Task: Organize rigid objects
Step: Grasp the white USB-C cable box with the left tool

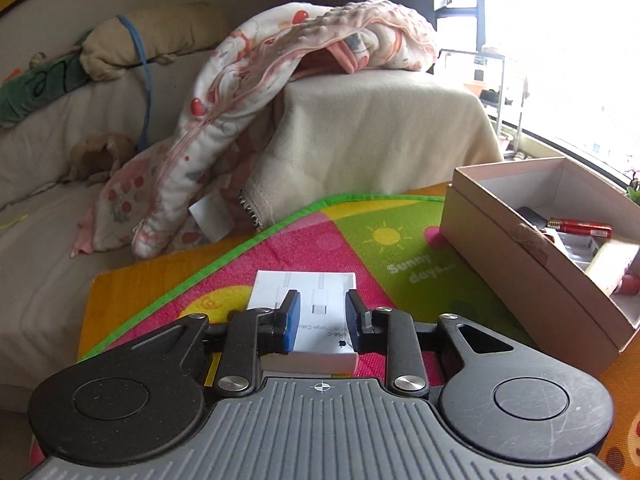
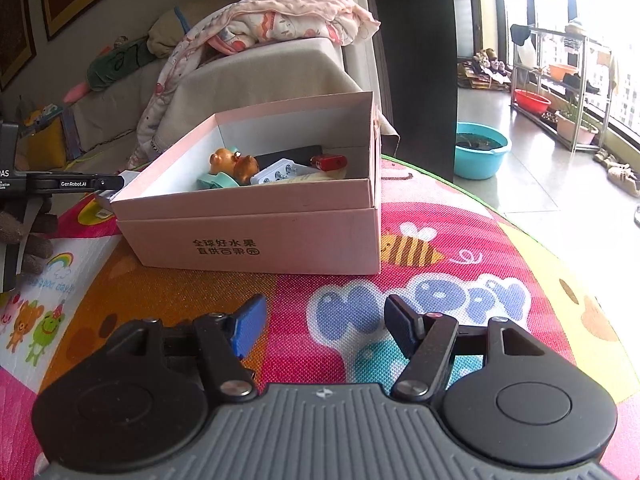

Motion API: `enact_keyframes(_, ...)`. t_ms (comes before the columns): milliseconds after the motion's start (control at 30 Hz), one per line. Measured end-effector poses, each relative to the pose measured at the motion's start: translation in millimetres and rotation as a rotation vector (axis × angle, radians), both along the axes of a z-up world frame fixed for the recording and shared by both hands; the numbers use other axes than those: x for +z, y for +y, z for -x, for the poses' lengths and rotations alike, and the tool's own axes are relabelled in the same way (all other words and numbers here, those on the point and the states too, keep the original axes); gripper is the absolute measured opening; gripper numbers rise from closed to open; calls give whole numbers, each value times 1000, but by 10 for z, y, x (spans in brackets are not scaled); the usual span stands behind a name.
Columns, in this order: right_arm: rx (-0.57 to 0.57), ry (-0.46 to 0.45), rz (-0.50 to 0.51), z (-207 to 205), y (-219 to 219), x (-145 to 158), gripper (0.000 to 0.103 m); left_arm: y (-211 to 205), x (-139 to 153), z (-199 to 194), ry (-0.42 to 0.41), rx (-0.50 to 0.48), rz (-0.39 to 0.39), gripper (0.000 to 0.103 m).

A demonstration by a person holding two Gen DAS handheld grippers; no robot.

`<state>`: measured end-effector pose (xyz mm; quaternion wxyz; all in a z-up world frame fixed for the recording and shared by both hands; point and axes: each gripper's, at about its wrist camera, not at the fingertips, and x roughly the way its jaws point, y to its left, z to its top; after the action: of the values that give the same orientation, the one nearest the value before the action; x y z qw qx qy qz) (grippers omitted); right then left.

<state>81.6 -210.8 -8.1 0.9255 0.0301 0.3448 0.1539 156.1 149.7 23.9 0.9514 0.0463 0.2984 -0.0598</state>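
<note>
A small white USB-C cable box (image 1: 308,312) lies flat on the colourful play mat (image 1: 360,240). My left gripper (image 1: 322,320) is partly open, with one blue pad on each side of the box; I cannot tell whether the pads touch it. An open pink cardboard box (image 2: 256,216) stands on the mat and holds a brown bear figure (image 2: 232,164), a red lighter (image 2: 328,161), a white part and a black item. It also shows in the left wrist view (image 1: 532,256), to the right. My right gripper (image 2: 324,328) is open and empty over the mat, in front of the pink box.
A sofa with a beige cover (image 1: 360,132) and a pink patterned blanket (image 1: 224,120) lies behind the mat. The left gripper body (image 2: 60,184) shows at the far left of the right wrist view. A blue basin (image 2: 480,152) and a metal rack (image 2: 560,80) stand on the floor by the window.
</note>
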Motion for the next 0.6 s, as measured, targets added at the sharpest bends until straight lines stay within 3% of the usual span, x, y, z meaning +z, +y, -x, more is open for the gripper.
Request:
enact_keyframes(167, 2, -2, 10, -1, 23, 0, 67, -134, -41, -12, 35, -33, -62, 34)
enact_keyframes(267, 3, -4, 21, 6, 37, -1, 67, -128, -18, -59, 71, -51, 4, 57)
enact_keyframes(333, 3, -5, 26, 7, 43, -3, 68, -170, -25, -71, 82, -80, -3, 71)
enact_keyframes(400, 3, -6, 29, 6, 50, -4, 68, -236, -45, -59, 83, -112, -38, 77)
enact_keyframes(500, 3, -6, 29, 6, 50, -5, 68, -271, -41, -20, 46, -118, -75, 75)
enact_keyframes(600, 3, -6, 29, 6, 52, -5, 68, -208, -4, 7, -49, -13, -129, 72)
